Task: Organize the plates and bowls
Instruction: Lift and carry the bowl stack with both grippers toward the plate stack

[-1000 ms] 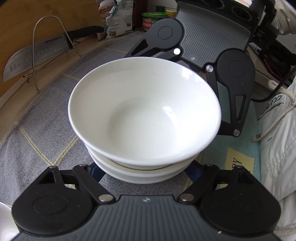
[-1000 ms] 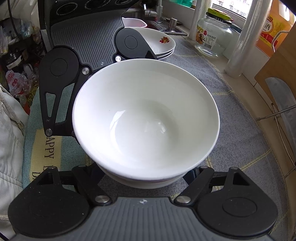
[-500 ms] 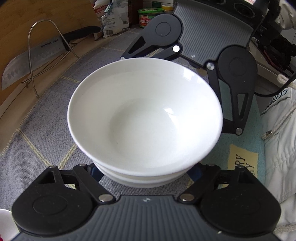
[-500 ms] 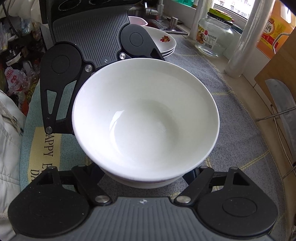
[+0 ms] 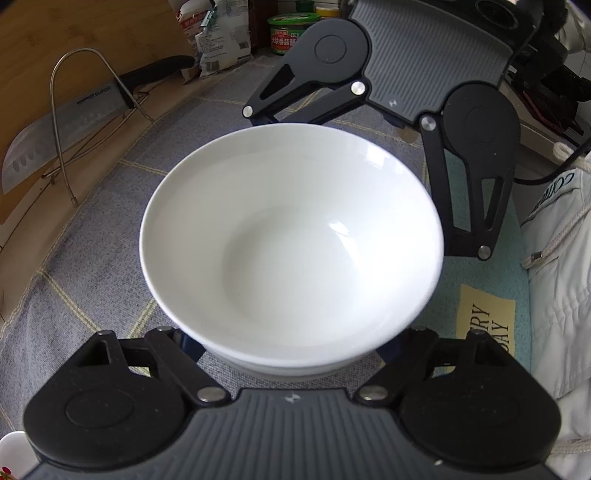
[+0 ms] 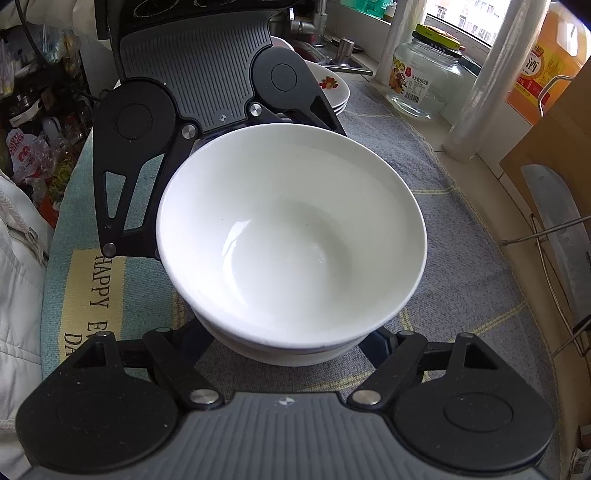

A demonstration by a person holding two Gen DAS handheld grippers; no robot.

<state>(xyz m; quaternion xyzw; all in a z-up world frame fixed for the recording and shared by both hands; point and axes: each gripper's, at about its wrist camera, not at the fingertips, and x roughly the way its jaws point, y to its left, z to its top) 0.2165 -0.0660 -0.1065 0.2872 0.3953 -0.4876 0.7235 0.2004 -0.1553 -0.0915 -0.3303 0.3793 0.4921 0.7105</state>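
A white bowl (image 5: 291,240) sits nested on top of a short stack of white bowls (image 5: 288,363) on the grey checked cloth. It also shows in the right wrist view (image 6: 291,236), with the lower bowls (image 6: 291,352) under it. My left gripper (image 5: 291,347) and right gripper (image 6: 291,343) face each other across the stack. Each has its jaws spread wide around the base of the stack. The fingertips are hidden under the bowl rims, so I cannot tell whether they touch the bowls. A stack of plates with a fruit print (image 6: 334,88) lies behind the left gripper.
A cleaver (image 5: 55,129) rests on a wire rack (image 5: 64,122) against a wooden board. A glass jar (image 6: 428,79), a white roll (image 6: 484,81) and an orange bottle (image 6: 546,62) stand by the window. Packets and a green tub (image 5: 291,31) stand at the counter's far end.
The top bowl has come down onto the stack and sits lower in it. Both grippers have drawn back a little from the stack, so each sees more of the other.
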